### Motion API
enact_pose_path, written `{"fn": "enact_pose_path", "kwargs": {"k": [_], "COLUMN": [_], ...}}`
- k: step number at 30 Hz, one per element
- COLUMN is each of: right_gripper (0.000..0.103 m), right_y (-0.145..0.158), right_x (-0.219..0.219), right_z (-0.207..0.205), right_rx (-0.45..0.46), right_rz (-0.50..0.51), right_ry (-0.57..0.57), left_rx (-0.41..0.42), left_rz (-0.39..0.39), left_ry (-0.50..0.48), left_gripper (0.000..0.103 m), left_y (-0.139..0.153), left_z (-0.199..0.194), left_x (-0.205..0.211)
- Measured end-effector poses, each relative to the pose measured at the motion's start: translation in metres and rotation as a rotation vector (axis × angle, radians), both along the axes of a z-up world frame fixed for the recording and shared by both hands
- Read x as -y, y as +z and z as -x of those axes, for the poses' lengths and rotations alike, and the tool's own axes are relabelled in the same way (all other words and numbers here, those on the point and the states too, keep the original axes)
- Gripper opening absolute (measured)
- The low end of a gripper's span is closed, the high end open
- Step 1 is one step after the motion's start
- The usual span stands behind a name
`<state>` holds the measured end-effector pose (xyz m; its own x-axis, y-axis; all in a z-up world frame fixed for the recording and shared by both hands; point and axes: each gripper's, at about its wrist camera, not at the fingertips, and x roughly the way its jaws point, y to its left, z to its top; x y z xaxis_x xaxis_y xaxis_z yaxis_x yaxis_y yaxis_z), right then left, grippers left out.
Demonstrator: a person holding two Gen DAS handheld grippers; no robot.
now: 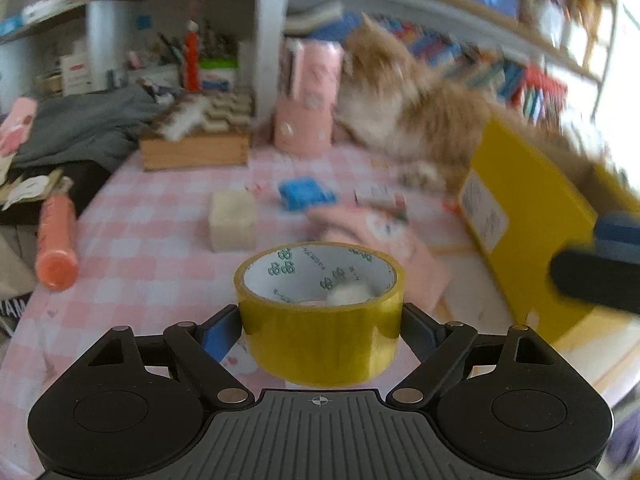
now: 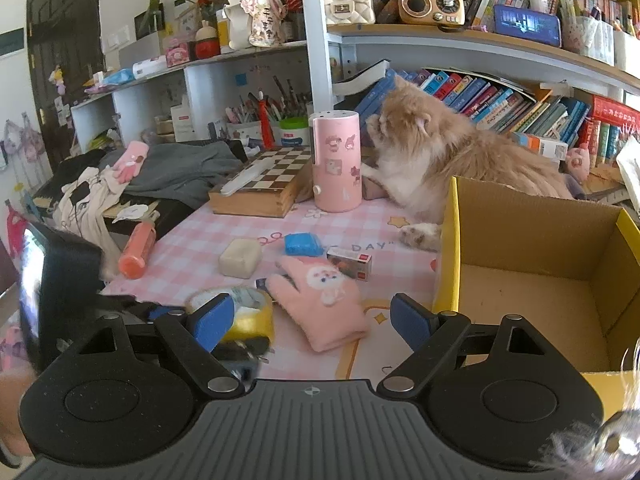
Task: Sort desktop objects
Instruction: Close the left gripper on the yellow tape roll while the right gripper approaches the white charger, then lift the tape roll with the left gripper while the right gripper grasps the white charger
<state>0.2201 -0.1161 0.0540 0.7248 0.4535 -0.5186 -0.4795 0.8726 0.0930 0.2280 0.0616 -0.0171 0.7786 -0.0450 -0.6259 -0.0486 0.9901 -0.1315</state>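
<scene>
Yellow tape (image 1: 320,312), a fat roll standing on its edge-wall with the hollow core facing up, sits pinched between the jaws of the left gripper (image 1: 320,320), lifted off the pink checked desk (image 1: 152,240). Right gripper (image 2: 312,320) has its jaws spread wide with nothing between them, hanging above the pink glove (image 2: 320,300).

Sorting looks barely begun: the cardboard box (image 2: 532,280) appears bare inside, while the glove, a cream block (image 2: 239,258), a blue block (image 2: 303,244), a small red-and-white carton (image 2: 350,264) and an orange bottle (image 2: 137,252) all lie loose on the desk.

Only the right wrist view looks into the box; the left shows just its yellow outer wall, blurred. A long-haired cat (image 2: 448,156) lies behind the box, possibly touching it.
</scene>
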Motion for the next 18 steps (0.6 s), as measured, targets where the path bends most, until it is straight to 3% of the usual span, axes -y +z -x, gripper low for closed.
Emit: {"fn": "enact_pose_path", "kwargs": {"k": [3,7,18], "right_gripper": [0.085,0.085,0.085], "right_y": [0.001,0.001,-0.017], "right_x": [-0.001,-0.007,-0.044], "right_z": [-0.004,-0.009,-0.035], "right_rx": [0.001,0.000,-0.063], "right_rz": [0.001,0.008,0.085], "right_ry": [0.014,0.053,0.246], "left_rx": [0.090,0.113,0.109], "left_rz": [0.099,0.237,0.311], "left_ry": [0.060,0.171,0.360], "left_gripper": [0.087,0.087,0.087], "left_y": [0.012,0.010,0.014], "left_z": [0.015,0.032,0.078], "left_x": [-0.019,-0.048,-0.070]}}
